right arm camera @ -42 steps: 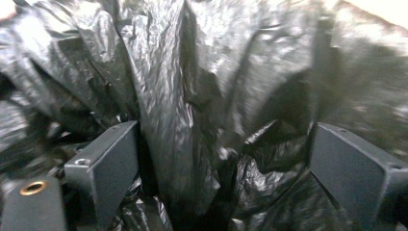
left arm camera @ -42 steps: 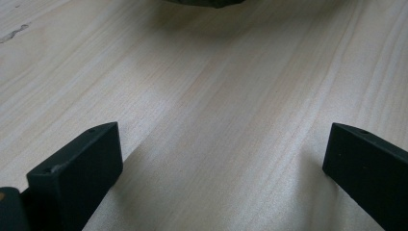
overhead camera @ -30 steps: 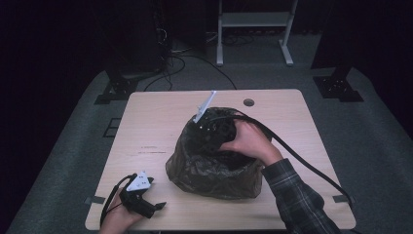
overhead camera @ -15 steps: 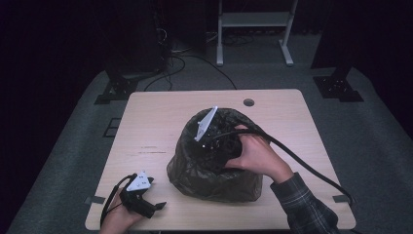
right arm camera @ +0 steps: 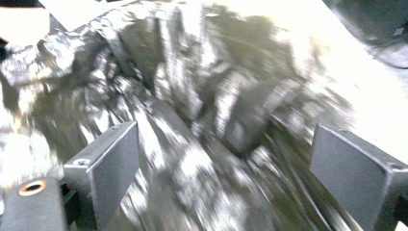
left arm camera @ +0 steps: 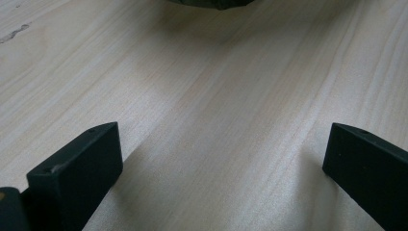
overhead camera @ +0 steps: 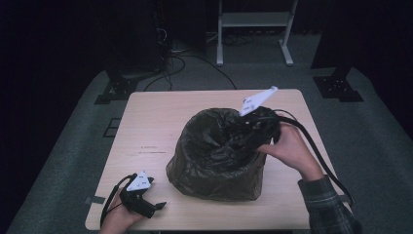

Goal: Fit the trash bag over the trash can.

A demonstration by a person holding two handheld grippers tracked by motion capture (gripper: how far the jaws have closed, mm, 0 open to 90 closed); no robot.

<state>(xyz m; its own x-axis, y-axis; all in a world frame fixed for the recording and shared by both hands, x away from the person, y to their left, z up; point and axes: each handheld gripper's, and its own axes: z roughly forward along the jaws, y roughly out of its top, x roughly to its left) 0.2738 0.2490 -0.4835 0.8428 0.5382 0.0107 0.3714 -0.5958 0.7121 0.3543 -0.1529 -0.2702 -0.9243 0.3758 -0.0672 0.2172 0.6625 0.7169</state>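
Observation:
A black plastic bag stands crumpled in the middle of the wooden table, its mouth gaping upward. My right gripper is at the bag's upper right rim and points down into the mouth, held by a hand in a plaid sleeve. In the right gripper view its jaws stand wide apart, and the right gripper has the blurred, shiny bag just ahead of it. My left gripper rests on the table at the near left corner. The left gripper is open over bare wood, with the bag's lower edge far ahead.
A thick black cable trails from the right gripper over the table's right side. A small dark round mark lies on the far part of the table. Stands and cables sit on the floor beyond the far edge.
My right gripper has swung to the right, from the bag's top middle to its right rim, and the bag's mouth has pulled wider. The left gripper has stayed where it was.

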